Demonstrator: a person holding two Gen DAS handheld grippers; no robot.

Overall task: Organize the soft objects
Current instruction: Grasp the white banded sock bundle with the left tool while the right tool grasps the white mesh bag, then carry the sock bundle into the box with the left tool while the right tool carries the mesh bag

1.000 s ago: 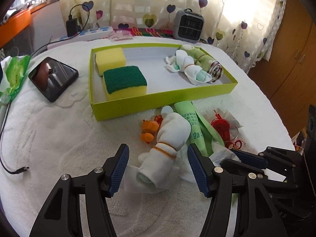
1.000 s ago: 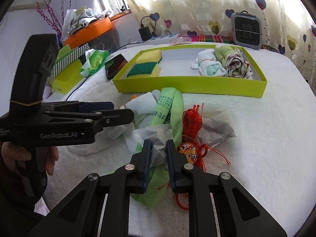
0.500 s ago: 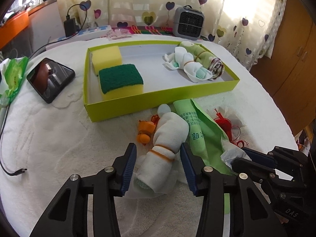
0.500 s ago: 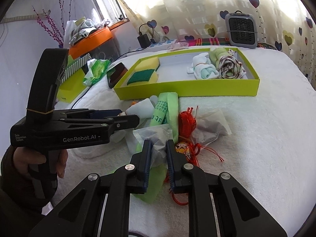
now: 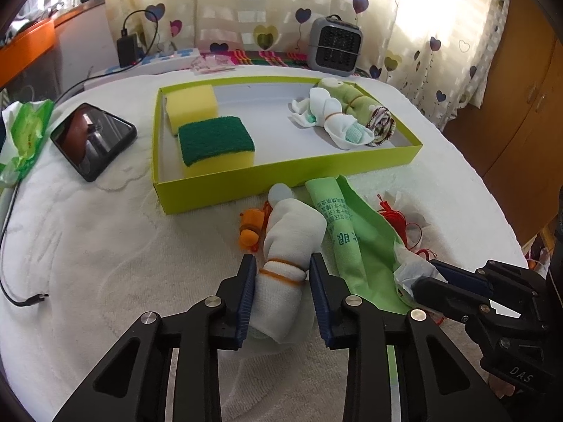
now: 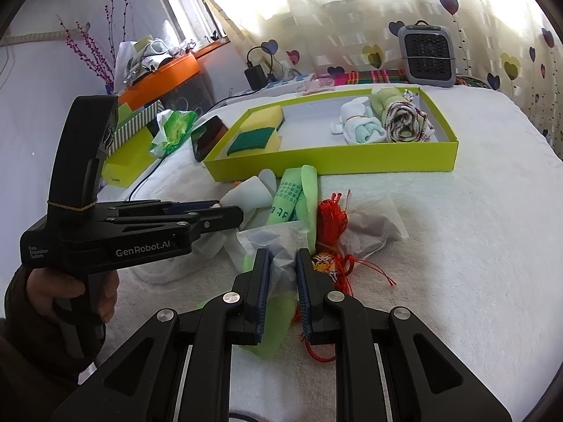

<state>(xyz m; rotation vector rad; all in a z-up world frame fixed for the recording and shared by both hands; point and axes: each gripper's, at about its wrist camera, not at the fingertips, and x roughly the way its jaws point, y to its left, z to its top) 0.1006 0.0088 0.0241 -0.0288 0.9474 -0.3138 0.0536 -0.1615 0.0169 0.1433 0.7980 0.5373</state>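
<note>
White towelling covers the table (image 5: 105,246). My left gripper (image 5: 281,292) is closing on the sock roll (image 5: 285,246) to box it; my right gripper (image 6: 283,274) pins the plastic bag (image 6: 278,242) steady.

Sunlit heart-print curtains (image 5: 404,17) hang beside a wooden wardrobe (image 5: 520,105)

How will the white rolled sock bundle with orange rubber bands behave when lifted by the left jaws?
The white rolled sock bundle is probably soft and light and will squash as the jaws close. The orange rubber bands should keep it rolled. Its loose end by the left gripper may droop.
</note>
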